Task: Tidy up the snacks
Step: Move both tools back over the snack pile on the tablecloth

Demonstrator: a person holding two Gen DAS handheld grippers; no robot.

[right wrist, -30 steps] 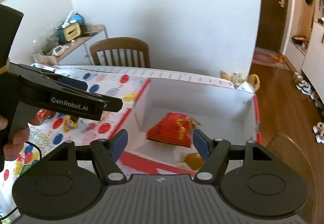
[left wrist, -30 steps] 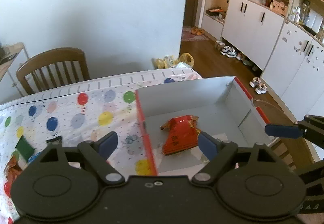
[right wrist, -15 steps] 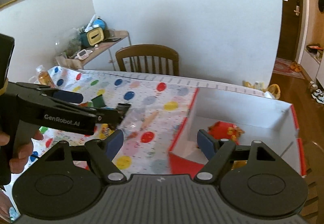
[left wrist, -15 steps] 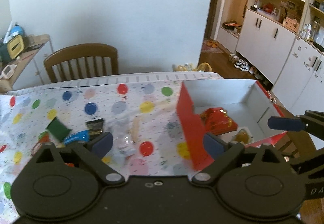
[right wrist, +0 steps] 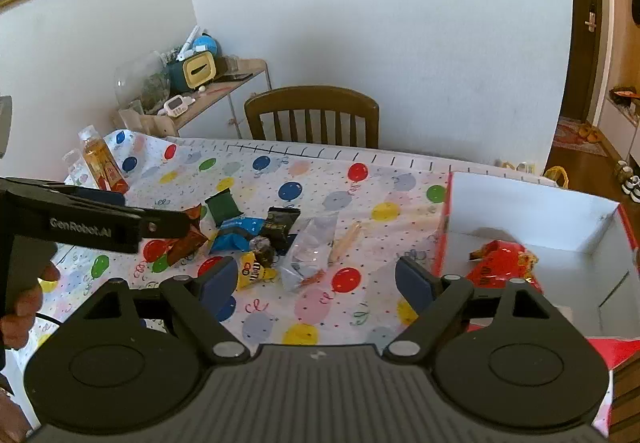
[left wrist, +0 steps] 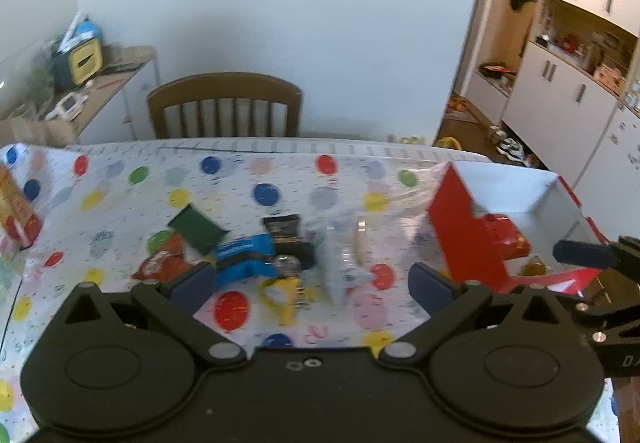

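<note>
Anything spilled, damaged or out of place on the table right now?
No spill or damage visible. The snack packets lie in a loose jumble on the balloon tablecloth, outside the red box, which holds only a red packet and a small amber item.

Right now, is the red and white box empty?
No. The box already holds a red snack bag; the other snacks, like the blue packet, lie outside on the tablecloth.
</note>
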